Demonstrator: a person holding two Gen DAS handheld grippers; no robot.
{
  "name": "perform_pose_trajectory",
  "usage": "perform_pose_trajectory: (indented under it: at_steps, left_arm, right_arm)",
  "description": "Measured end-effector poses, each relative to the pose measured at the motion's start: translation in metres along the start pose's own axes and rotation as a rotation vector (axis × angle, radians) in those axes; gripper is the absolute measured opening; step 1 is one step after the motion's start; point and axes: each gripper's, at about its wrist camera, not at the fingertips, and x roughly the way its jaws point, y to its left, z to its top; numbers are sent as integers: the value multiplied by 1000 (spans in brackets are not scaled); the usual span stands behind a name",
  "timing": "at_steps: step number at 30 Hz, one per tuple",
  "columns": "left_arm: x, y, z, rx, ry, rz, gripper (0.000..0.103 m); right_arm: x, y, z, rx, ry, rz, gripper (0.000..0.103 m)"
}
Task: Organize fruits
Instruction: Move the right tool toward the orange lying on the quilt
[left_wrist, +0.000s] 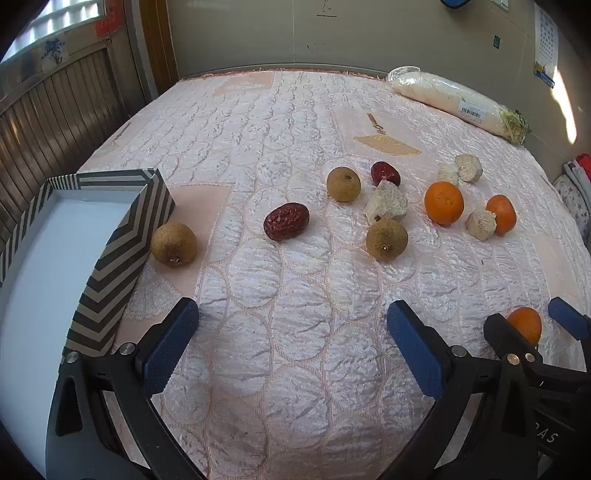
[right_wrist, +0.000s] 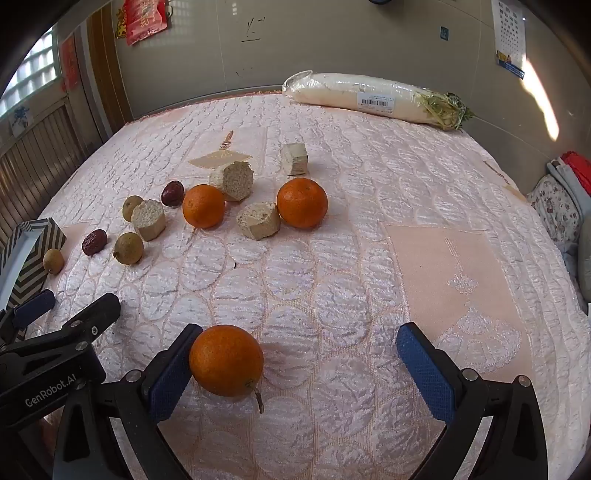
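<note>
Fruit lies scattered on a pink quilted cloth (left_wrist: 295, 314). My left gripper (left_wrist: 291, 343) is open over bare cloth, with a red date (left_wrist: 286, 220) and brown longans (left_wrist: 173, 243) (left_wrist: 386, 239) (left_wrist: 343, 183) ahead of it. A striped box (left_wrist: 122, 254) with a white inside stands at the left. My right gripper (right_wrist: 299, 373) is open; a stemmed orange (right_wrist: 226, 360) lies between the jaws against the left blue pad (right_wrist: 168, 384), far from the right pad. Two more oranges (right_wrist: 203, 205) (right_wrist: 302, 202) and a second date (right_wrist: 172, 192) lie farther off.
Several pale yam-like chunks (right_wrist: 258, 220) (right_wrist: 294, 158) (left_wrist: 386, 204) lie among the fruit. A plastic-wrapped white radish (right_wrist: 369, 96) rests along the far edge by the wall. Folded fabric (right_wrist: 557, 206) sits at the right edge. The left gripper's body (right_wrist: 55, 347) shows beside my right one.
</note>
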Motion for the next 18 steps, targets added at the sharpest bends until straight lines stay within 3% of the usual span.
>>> perform_pose_trajectory:
  at_steps: [11,18]
  left_arm:
    - [-8,4,-5,11,14,1,102]
    - [-40,3,-12,21,-42,-16,102]
  right_arm:
    - [-2,-2,-1,0,-4,10,103]
    - [-25,-14,-6,62,-39,12,103]
